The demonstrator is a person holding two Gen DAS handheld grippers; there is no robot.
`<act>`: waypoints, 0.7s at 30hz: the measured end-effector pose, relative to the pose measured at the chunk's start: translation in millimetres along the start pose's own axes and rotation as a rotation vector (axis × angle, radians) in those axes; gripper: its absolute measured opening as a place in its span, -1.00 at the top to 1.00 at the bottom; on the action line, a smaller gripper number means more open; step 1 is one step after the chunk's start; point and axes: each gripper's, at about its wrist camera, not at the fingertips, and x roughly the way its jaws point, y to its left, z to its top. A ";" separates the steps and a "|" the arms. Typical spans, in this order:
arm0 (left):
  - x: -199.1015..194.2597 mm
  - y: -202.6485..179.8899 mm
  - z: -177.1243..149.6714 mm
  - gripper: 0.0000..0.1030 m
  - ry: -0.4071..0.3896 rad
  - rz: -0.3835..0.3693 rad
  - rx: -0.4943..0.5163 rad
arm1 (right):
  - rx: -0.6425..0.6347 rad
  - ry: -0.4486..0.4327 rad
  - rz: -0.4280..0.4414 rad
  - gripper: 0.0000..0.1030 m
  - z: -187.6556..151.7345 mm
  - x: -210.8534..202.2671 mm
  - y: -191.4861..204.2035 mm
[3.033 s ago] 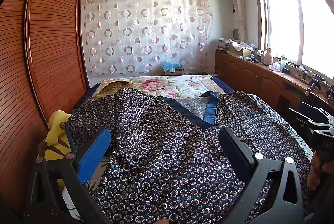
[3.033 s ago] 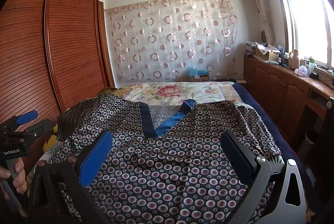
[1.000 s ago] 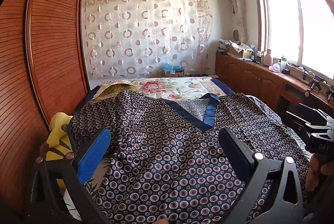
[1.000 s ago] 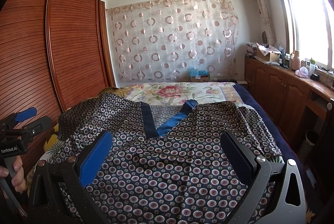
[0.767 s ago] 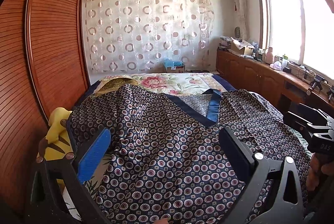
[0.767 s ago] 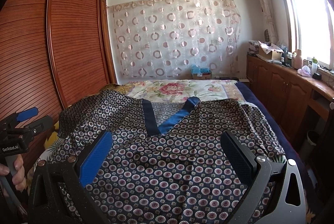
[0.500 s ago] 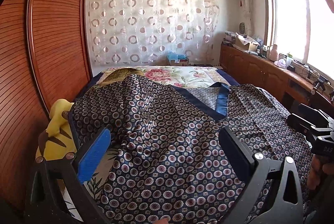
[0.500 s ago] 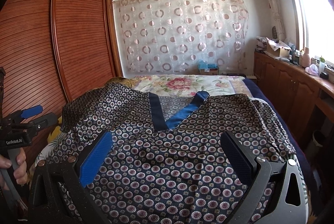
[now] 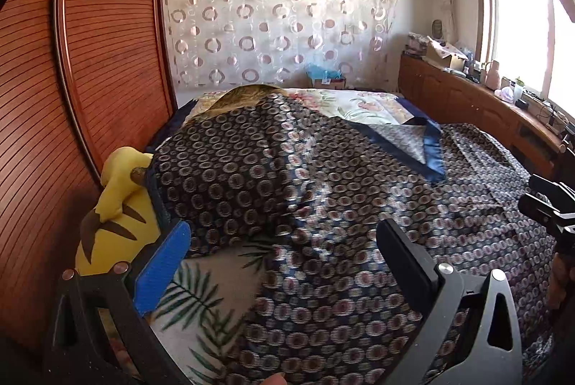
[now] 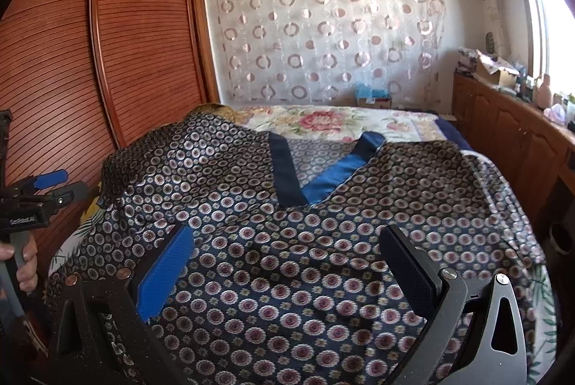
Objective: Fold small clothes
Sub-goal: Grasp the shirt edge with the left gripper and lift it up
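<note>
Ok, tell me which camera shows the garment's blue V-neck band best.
The right wrist view: the blue neck band sits sharp and near centre, both sides of the V visible. The left wrist view shows the band off to the right, partly hidden by a raised fold, and blurred.

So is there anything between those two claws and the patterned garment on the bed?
Nothing visible. Both the left gripper and the right gripper are open directly over the patterned garment. A yellow plush toy sits off to its left.

Robe point(image 10: 323, 241): you see glossy, satiny cloth.
Wardrobe point(image 10: 143, 43): you face ribbed, polished wood.
Curtain point(image 10: 323, 26): sheer cloth before you.
Your right gripper point(image 10: 287, 263): matt black plastic, textured blue pad.
Plush point(image 9: 115, 205): soft yellow cloth.
</note>
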 end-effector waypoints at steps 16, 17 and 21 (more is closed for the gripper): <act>63.7 91.1 -12.2 -0.55 0.176 0.012 -0.081 | -0.091 0.111 0.067 -1.00 8.1 38.9 24.3; 71.1 94.1 -13.5 -0.52 0.196 0.013 -0.082 | -0.095 0.113 0.072 -1.00 9.0 40.9 24.8; 88.3 107.4 -12.9 -0.25 0.237 -0.023 -0.122 | -0.116 0.123 0.087 -1.00 8.7 45.7 32.6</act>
